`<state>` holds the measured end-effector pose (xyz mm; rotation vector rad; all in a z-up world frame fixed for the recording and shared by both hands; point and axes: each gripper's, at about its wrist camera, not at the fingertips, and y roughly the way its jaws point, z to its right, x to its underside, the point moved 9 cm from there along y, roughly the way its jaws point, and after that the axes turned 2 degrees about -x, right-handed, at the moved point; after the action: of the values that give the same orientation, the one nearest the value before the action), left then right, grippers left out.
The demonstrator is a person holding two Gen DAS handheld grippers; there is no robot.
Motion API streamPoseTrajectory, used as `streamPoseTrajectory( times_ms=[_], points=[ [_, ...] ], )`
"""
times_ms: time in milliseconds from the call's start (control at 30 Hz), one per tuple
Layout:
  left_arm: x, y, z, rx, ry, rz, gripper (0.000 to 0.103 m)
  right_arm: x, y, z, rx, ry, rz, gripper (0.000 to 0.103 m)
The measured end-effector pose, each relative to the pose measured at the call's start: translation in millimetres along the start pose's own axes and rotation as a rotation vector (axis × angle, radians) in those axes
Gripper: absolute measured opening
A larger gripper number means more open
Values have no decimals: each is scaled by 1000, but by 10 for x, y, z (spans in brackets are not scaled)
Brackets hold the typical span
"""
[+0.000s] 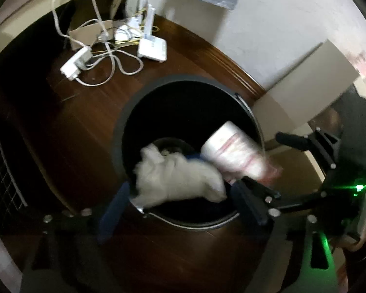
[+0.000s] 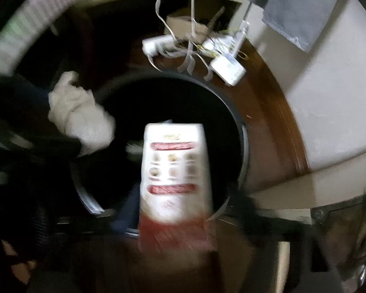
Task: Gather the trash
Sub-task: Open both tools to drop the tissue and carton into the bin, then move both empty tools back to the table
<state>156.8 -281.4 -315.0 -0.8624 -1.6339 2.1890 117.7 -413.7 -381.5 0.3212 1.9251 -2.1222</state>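
1. Black round trash bin (image 1: 124, 127) stands on a dark wood floor (image 1: 85, 102), seen from above in both wrist views; inside is mostly dark.
2. Left tongs (image 1: 180, 202) point down over the bin's near rim, jaws spread wide. A crumpled white paper wad (image 1: 178, 175) sits between them, blurred; the pads do not look pressed on it, though contact is hard to tell.
3. The same wad (image 2: 80, 117) shows at the left in the right wrist view, over the bin's left rim.
4. Right tongs (image 2: 180, 219) are also over the bin, jaws apart. A white carton with red bands (image 2: 175, 168) is between them, top end toward the bin opening, heavily blurred; no clear grip visible.
5. In the left wrist view the carton (image 1: 234, 151) is over the bin's right side, just right of the wad.
6. Behind the bin on the floor: white power strip (image 1: 75, 63), tangled cables (image 1: 114, 58), white router (image 1: 152, 48).
7. Pale wall (image 1: 280, 36) with wood baseboard at right; a grey cloth (image 2: 302, 7) hangs on it.
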Motion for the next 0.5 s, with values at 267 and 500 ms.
streamPoseTrajectory(
  times_ms=[267, 500],
  points=[
    [64, -165, -188, -108, -25, 69, 99, 86, -203, 172, -21, 138, 41, 83],
    [28, -360, -258, -168, -12, 124, 102, 19, -425, 232, -23, 231, 59, 84]
  ],
)
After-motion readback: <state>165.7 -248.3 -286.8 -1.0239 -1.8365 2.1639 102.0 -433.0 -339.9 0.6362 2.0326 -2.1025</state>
